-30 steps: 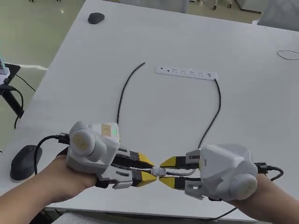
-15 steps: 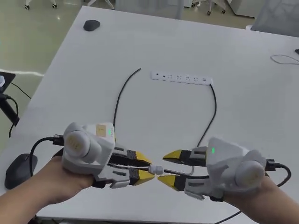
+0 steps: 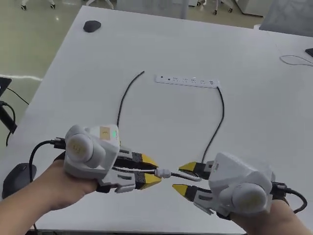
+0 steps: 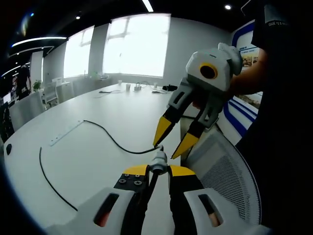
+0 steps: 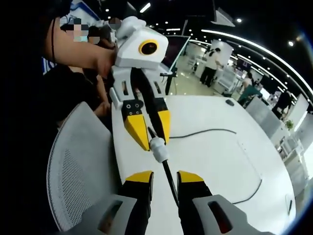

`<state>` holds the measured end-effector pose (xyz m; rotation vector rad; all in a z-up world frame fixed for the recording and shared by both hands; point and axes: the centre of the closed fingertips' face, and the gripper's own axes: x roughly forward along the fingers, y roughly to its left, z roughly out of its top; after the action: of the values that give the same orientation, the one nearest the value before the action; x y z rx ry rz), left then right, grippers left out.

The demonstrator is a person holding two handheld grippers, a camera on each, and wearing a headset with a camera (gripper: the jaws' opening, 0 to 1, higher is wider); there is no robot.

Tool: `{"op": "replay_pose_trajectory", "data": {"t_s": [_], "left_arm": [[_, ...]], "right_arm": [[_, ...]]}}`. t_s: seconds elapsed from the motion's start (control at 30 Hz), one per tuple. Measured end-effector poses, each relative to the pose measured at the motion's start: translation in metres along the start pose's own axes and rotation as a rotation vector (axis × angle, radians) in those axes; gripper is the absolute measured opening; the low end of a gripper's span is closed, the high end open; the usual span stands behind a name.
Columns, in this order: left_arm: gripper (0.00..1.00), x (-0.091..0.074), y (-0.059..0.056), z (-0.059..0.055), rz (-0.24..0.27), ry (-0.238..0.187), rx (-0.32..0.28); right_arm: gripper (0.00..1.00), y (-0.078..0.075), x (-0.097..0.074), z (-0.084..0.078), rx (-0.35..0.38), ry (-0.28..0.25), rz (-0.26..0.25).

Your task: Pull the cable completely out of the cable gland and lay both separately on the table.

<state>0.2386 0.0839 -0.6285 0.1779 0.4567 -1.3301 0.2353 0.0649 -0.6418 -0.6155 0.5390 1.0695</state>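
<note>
Head view: left gripper [image 3: 158, 172] fingers pinch the cable gland [image 3: 164, 173]; right gripper [image 3: 177, 177] fingers gape around the cable [image 5: 169, 182], ungripped.

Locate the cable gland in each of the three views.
Head view: cable gland low centre.
Left gripper view: lower centre, at that gripper's own tips.
Right gripper view: centre, above that gripper's own open jaws.
Shared landmark: the left gripper, whose yellow tips clamp it.

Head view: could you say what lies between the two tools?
Head view shows the white cable gland at the left tool, then the cable to the right tool.
</note>
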Motion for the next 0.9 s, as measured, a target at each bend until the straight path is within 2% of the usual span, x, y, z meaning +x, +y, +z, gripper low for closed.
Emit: {"op": "replay_pose_trajectory", "data": {"t_s": [0.07,0.43,0.83,0.9], "left_arm": [[0.15,0.0000,-0.0005,-0.0008,-0.005,0.009,0.007],[0.15,0.0016,-0.0020,0.0007,-0.010,0.008,0.012],[0.15,0.0031,-0.0021,-0.0011,0.000,0.019,0.021],[0.15,0.0034,-0.0028,-0.0022,0.000,0.023,0.024]], "right_arm": [[0.12,-0.0033,0.0005,0.0023,0.007,-0.008,-0.018],[0.02,-0.0039,0.0026,0.0025,-0.002,-0.008,-0.033],[0.02,-0.0029,0.0060,0.0042,-0.016,-0.021,-0.041],[0.01,-0.0024,0.0062,0.0033,0.008,-0.018,-0.039]]}}
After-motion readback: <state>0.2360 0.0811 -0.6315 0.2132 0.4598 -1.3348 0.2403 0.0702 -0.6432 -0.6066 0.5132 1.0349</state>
